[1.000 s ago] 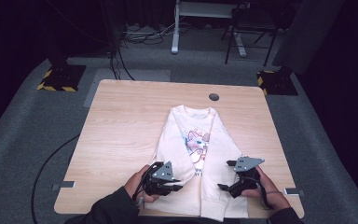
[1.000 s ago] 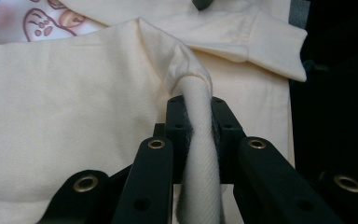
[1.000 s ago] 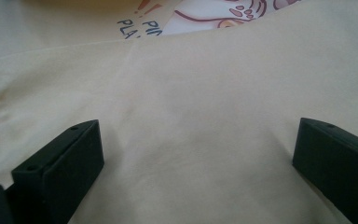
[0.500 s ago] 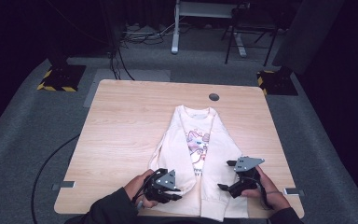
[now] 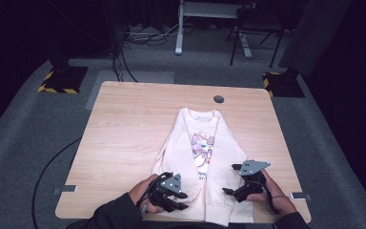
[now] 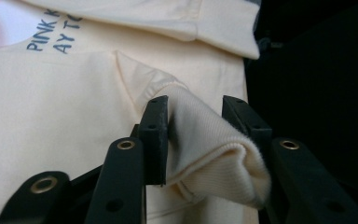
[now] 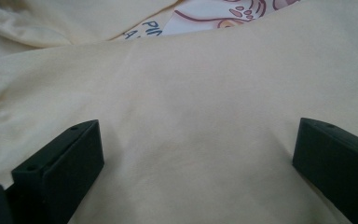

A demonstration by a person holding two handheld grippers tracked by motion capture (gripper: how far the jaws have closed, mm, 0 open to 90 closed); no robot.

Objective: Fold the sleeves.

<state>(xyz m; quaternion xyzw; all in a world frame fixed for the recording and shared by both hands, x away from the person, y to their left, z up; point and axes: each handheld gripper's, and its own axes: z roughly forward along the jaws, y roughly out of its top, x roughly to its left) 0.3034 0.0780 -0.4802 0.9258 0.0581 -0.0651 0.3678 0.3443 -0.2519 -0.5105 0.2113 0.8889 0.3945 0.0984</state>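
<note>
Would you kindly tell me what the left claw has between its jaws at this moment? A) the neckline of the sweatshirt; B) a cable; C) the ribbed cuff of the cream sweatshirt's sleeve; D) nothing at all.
C: in the left gripper view the left claw has its jaws on either side of the ribbed cuff of the cream sweatshirt, pinching the bunched fabric.

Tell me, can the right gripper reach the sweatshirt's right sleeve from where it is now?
Probably yes. The right gripper is open with its jaws spread over the cream sweatshirt, and nothing lies between them and the fabric.
</note>
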